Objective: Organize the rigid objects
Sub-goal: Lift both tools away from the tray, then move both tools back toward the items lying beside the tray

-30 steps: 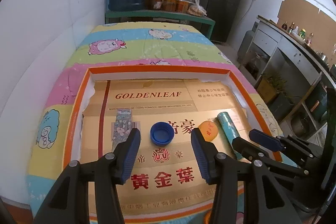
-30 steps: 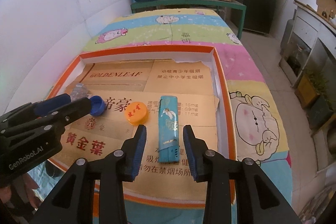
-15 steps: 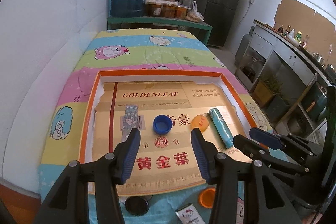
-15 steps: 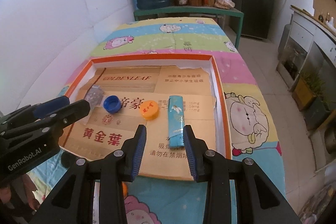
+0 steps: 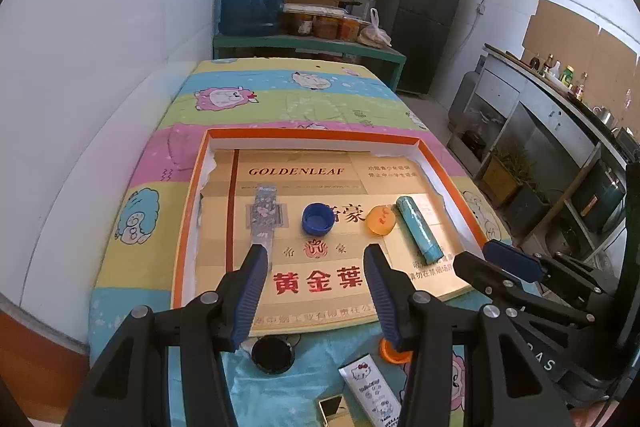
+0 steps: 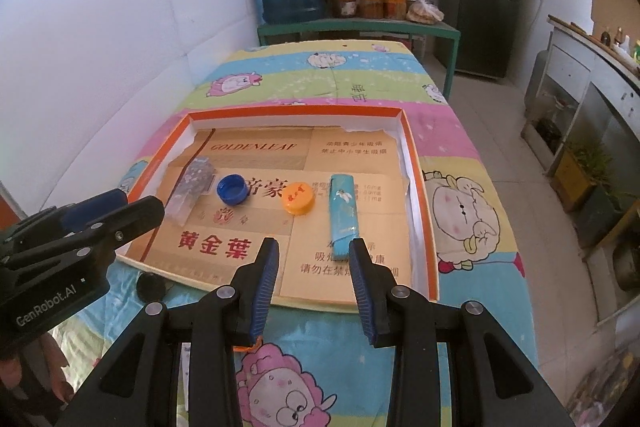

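- Tray (image 5: 448, 171), shallow, orange-rimmed and lined with flattened gold cardboard, lies on a cartoon-print cloth (image 5: 280, 95) that covers the bench.
- Four small rigid things lie in a rough row across the tray: a clear patterned strip-shaped packet (image 5: 262, 213) at the left, a blue cap (image 5: 318, 219) lying open side up, an orange cap (image 5: 381, 221), and a teal lighter (image 5: 418, 229) at the right. They lie apart, except that the orange cap is just beside the lighter.
- Outside the tray, on the cloth near its front edge, more things wait: a black lid (image 5: 273, 353), a second orange cap (image 5: 394, 353) half hidden by a gripper finger, a white cartoon-print tube (image 5: 370, 393) and the corner of a gold box (image 5: 334, 409).
- My judgement: the sorting is partly done, with four items placed and about four left to bring in.
- Left hand-held gripper (image 5: 316, 287) hovers above the tray's front edge, fingers spread, holding nothing.
- Right hand-held gripper (image 6: 314, 277) hovers over the tray's front right part, fingers apart by a narrower gap, also holding nothing.
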Available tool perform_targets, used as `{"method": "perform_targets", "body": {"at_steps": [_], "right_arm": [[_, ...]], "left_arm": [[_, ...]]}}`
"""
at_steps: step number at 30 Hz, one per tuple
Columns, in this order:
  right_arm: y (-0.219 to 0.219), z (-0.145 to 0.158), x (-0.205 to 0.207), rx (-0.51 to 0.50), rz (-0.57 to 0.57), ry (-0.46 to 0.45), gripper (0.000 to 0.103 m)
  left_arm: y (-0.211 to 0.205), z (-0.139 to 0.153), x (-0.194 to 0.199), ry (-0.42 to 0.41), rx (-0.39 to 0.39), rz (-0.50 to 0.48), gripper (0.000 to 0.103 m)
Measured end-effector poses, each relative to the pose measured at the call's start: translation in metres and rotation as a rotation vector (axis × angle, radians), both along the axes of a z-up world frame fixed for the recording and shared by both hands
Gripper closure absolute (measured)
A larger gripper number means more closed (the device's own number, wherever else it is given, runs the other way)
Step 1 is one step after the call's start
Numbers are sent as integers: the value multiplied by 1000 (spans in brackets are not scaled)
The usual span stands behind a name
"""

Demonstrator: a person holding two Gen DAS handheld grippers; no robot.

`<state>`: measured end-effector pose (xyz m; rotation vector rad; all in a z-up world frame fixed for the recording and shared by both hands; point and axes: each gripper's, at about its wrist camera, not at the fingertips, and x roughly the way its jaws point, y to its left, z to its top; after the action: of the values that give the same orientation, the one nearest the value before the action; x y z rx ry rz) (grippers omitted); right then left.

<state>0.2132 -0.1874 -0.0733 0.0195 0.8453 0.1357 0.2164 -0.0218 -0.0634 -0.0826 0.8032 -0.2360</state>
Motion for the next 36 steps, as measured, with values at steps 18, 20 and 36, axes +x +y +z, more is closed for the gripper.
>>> {"method": "perform_targets", "body": {"at_steps": [18, 20, 36], "right_arm": [[13, 13, -28, 1, 14, -23, 66], [15, 14, -32, 0, 18, -24, 66], [29, 13, -55, -2, 41, -35, 66]], "left_arm": [[15, 7, -28, -28, 16, 24, 53], [16, 8, -32, -38, 29, 28, 53], [26, 12, -57, -46, 71, 48, 53]]}}
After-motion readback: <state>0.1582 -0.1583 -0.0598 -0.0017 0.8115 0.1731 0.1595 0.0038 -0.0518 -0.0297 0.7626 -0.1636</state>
